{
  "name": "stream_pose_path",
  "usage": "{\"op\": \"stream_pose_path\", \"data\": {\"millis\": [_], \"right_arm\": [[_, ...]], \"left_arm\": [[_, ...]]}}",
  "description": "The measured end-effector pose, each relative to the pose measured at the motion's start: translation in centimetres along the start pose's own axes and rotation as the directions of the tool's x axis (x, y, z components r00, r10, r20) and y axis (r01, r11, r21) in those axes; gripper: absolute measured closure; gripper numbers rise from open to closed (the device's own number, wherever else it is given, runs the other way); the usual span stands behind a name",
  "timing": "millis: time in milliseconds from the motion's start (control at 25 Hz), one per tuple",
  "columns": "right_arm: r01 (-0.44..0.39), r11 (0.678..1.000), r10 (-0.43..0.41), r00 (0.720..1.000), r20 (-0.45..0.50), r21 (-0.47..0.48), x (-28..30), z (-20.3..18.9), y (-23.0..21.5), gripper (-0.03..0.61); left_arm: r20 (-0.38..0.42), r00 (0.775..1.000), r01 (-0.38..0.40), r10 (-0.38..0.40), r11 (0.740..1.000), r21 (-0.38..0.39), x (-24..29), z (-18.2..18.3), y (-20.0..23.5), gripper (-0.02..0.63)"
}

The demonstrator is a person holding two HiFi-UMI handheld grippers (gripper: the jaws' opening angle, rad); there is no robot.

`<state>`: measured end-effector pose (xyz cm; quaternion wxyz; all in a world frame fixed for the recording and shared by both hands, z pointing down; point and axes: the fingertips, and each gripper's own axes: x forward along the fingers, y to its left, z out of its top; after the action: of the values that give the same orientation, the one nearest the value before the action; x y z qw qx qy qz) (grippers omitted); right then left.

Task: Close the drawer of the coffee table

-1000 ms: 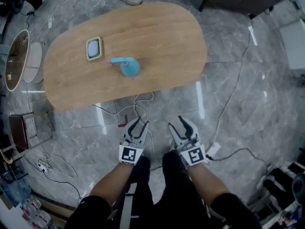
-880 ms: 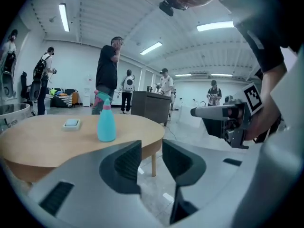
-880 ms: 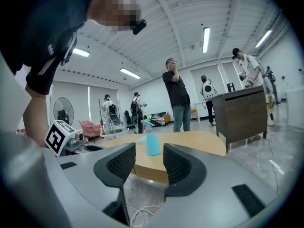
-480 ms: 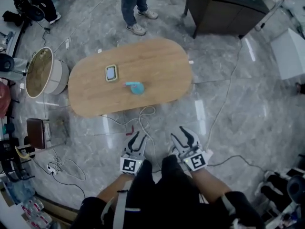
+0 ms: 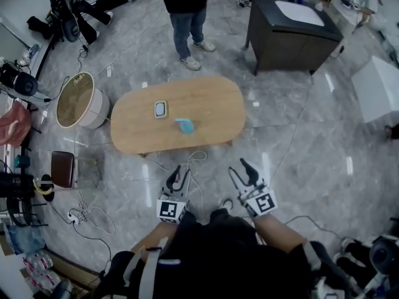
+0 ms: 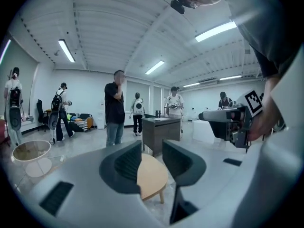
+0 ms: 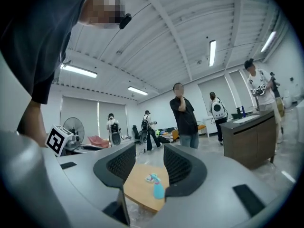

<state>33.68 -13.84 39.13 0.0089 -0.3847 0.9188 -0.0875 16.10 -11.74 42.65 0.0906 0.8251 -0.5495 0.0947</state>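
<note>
Both claws are hanging in the air over the marble floor [image 5: 312,148], well apart from the coffee table [image 5: 212,101].

Left claw [image 5: 179,173]: released, jaws sitting apart with a narrow gap and nothing gripped; only the far table edge is showing through it.

Right claw [image 5: 239,169]: released, jaws sitting wider, empty too.

The coffee table is standing ahead of both claws, an oval wood tabletop. The drawer isn't showing in any view, so I can't tell whether it is open or shut.

On the tabletop, 2 items are sitting near each other: a blue spray bottle [image 5: 185,126] and a small square framed item [image 5: 161,109].

Cables [image 5: 194,159] are trailing on the floor between table and claws. 1 person [image 5: 186,11] is standing beyond the table, beside a dark cabinet [image 5: 293,39].
</note>
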Motion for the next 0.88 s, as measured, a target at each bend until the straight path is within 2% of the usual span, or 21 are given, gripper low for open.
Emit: {"op": "stream_pose_path", "data": {"millis": [240,360,680,880], "right_arm": [[0.036,0.998,-0.033,0.998,0.049,-0.046,-0.6,5.4,2.0,0.399],[0.044,0.997,-0.038,0.996,0.086,-0.067,-0.1,8.2,4.2,0.399],[0.154,0.979,-0.141,0.985,0.099,-0.134,3.0,12.2,10.3,0.400],[0.194,0.970,-0.183,0.980,0.082,-0.147,5.8,12.6,14.2,0.400]], "left_arm": [[0.038,0.999,-0.006,0.005,1.000,0.014,-2.6,4.5,1.2,0.495],[0.062,0.998,0.013,-0.012,1.000,-0.006,-3.9,5.9,3.0,0.495],[0.136,0.991,0.019,-0.017,1.000,-0.011,-9.0,11.9,11.9,0.495],[0.180,0.984,0.000,0.000,1.000,-0.001,-11.9,15.1,17.4,0.495]]}}
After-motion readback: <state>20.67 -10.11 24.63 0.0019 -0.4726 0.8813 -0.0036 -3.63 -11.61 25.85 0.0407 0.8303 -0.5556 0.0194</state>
